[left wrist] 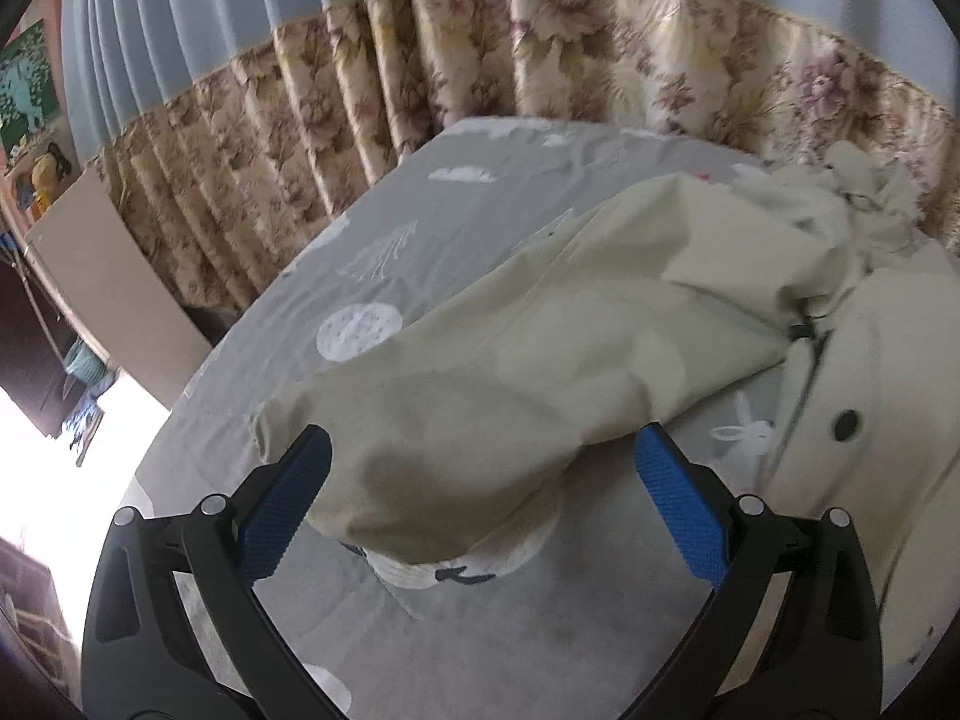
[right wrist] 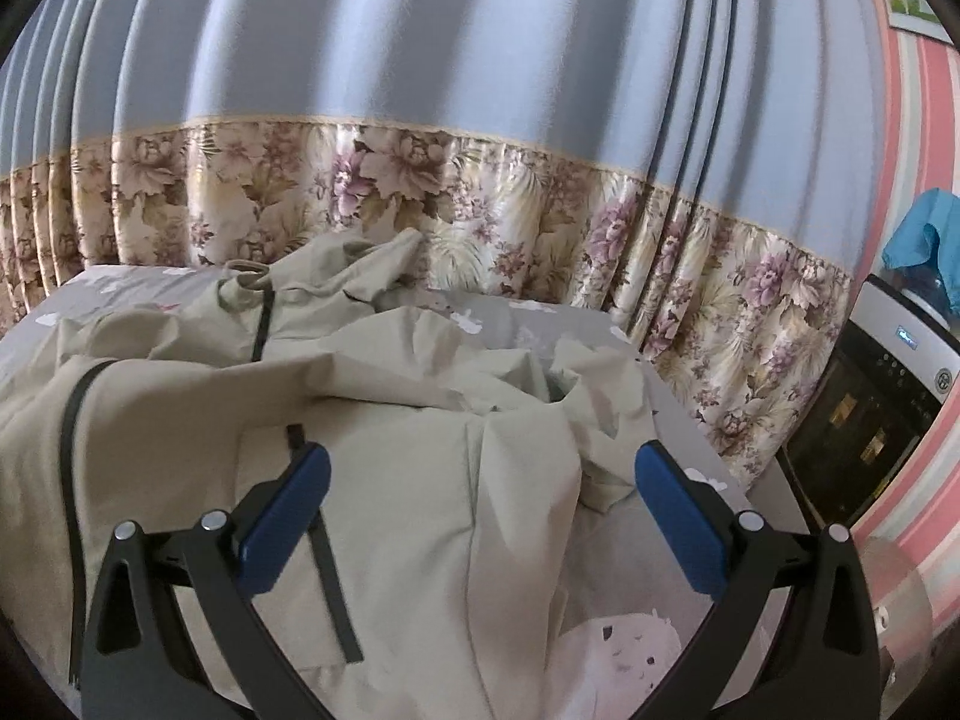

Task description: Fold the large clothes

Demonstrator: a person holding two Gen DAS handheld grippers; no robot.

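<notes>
A pale beige coat (left wrist: 600,312) lies spread on a grey patterned bed sheet (left wrist: 456,210). In the left wrist view one sleeve (left wrist: 456,420) stretches toward me and its cuff end lies between the blue pads of my left gripper (left wrist: 483,462), which is open and empty. The coat's body with a dark button (left wrist: 847,423) lies at the right. In the right wrist view the rumpled coat (right wrist: 420,468) with dark straps (right wrist: 330,588) fills the middle. My right gripper (right wrist: 483,468) is open above it and holds nothing.
A blue curtain with a floral lower band (left wrist: 372,78) hangs behind the bed (right wrist: 690,540). A board and shelves with toys (left wrist: 42,180) stand at the left. A dark appliance (right wrist: 870,420) and a pink striped wall (right wrist: 924,180) are at the right.
</notes>
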